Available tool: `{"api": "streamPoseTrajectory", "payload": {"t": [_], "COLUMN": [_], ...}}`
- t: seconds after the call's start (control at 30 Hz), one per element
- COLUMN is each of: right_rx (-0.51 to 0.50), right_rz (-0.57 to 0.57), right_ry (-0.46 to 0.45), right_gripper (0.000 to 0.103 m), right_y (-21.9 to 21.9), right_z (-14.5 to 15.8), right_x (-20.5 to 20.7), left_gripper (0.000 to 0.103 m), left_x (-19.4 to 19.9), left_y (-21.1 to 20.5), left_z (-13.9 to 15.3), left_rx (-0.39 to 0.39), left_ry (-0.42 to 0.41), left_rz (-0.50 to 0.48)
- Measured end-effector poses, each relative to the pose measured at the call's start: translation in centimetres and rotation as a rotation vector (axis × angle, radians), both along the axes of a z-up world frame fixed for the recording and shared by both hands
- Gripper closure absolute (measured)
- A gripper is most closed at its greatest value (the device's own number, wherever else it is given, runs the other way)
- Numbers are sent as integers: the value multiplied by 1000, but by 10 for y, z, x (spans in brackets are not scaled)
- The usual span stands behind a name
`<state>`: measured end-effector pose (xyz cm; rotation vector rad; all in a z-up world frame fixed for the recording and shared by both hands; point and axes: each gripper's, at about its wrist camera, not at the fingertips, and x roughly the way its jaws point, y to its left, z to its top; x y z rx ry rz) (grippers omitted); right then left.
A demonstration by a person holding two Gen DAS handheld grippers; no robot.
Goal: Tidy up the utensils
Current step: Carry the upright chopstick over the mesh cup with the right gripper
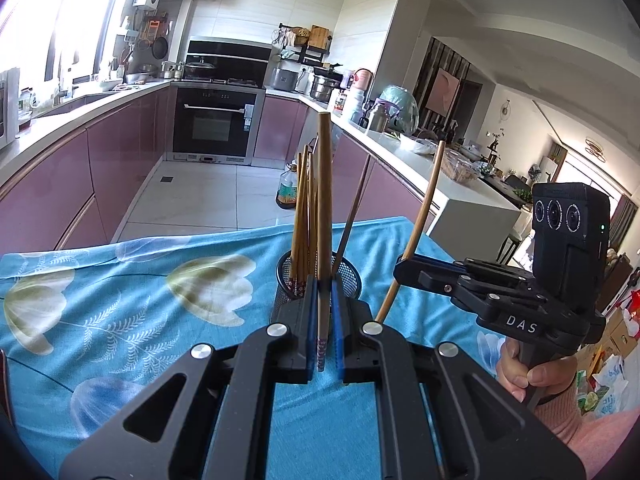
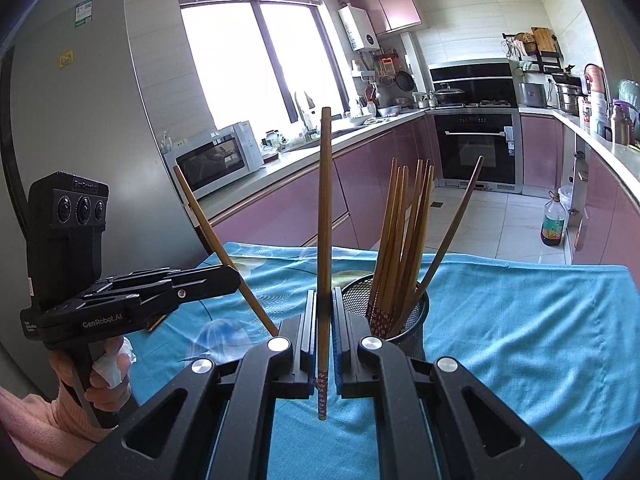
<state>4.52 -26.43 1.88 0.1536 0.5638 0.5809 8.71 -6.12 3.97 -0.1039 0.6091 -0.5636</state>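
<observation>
Now each gripper has its jaws closed on 1 chopstick: the left gripper pinches its chopstick low on the patterned end, as does the right gripper with its chopstick. Both sticks stand nearly upright, long axis vertical, plain ends up. Beyond the fingertips sits the mesh cup with 6 or so chopsticks; lift each stick over the rim, patterned end down, before letting go.

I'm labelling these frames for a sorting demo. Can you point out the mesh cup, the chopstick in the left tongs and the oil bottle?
mesh cup (image 2: 416,304), right wrist view, rim
chopstick (image 1: 324,208), left wrist view, mid-shaft
oil bottle (image 2: 553,224), right wrist view, label
</observation>
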Motion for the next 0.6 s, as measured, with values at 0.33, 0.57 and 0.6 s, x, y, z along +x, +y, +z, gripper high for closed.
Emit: {"api": "streamPoseTrajectory", "payload": {"t": [0.33,0.57,0.6], "right_rx": [-2,-3,-3], "right_rz": [-5,-9,-10], "right_ry": [-10,-21,-22], "right_gripper": [97,97,97], "right_y": [-3,-4,-5], "right_z": [5,6,6], "right_x": [3,2,2], "left_gripper": [96,96,96], "left_x": [2,3,3], "left_y": [-1,-2,-3], "left_z": [4,7,7], "left_rx": [1,0,0], "left_ry": [-12,-22,-23], "left_rz": [-4,-11,-13]}}
